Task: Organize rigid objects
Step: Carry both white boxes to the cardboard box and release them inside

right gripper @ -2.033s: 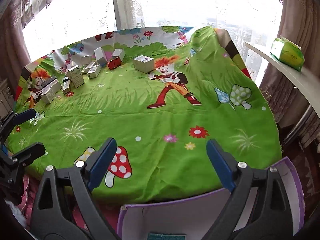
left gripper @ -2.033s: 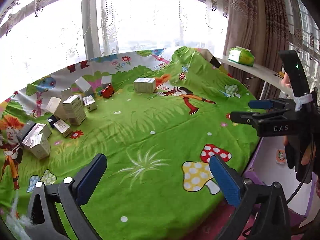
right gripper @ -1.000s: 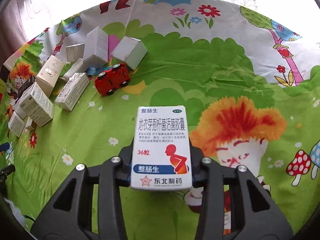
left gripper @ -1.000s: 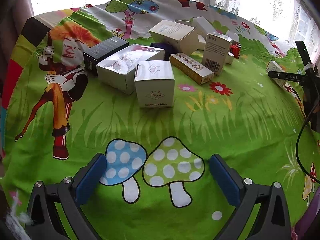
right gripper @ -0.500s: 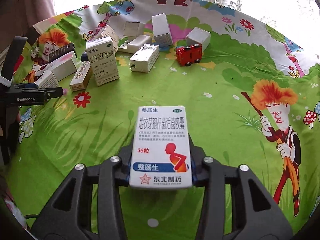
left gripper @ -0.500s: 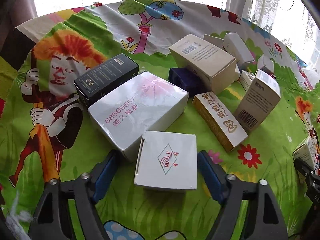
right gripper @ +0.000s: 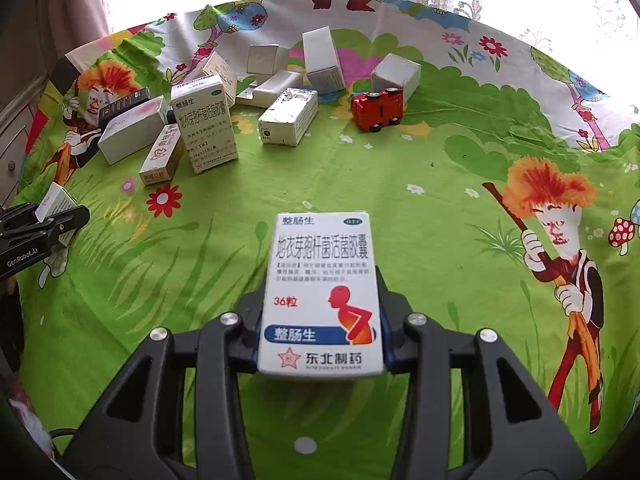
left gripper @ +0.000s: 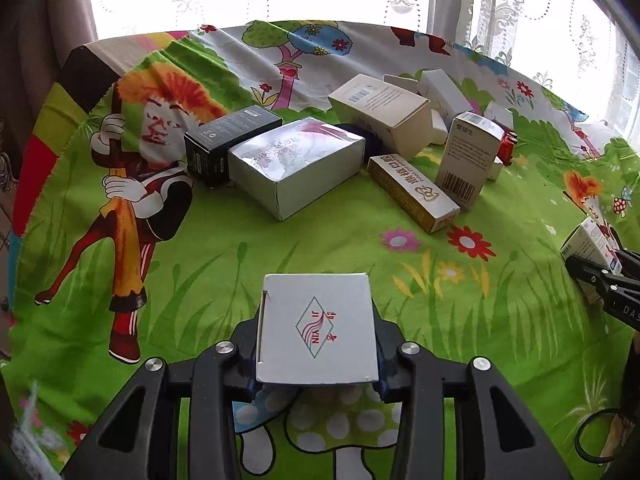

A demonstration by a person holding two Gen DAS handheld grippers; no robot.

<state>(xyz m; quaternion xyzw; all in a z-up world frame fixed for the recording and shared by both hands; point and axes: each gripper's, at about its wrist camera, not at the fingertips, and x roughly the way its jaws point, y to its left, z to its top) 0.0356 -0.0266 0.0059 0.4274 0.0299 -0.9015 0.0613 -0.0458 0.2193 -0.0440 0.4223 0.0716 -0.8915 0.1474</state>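
My left gripper [left gripper: 316, 364] is shut on a small white box with a red diamond logo [left gripper: 316, 328], held above the green cartoon cloth. My right gripper [right gripper: 320, 344] is shut on a white medicine box with blue and red print [right gripper: 322, 292], also held above the cloth. Each gripper shows at the edge of the other view: the right one [left gripper: 600, 276] with its box, the left one [right gripper: 44, 220] with its box. A cluster of boxes lies at the far left of the table: a silver box [left gripper: 296, 164], a black box [left gripper: 230, 140], a tan box [left gripper: 412, 190].
A red toy car [right gripper: 378, 108] lies on its side among white boxes [right gripper: 322, 60]. An upright medicine box [right gripper: 204, 122] stands by a silver carton [right gripper: 288, 116]. Curtained windows run behind the table. The cloth [right gripper: 360, 184] is bare in the middle.
My left gripper closed on the small white logo box and lifted it back from the cluster. My right gripper kept its medicine box and drew slightly back.
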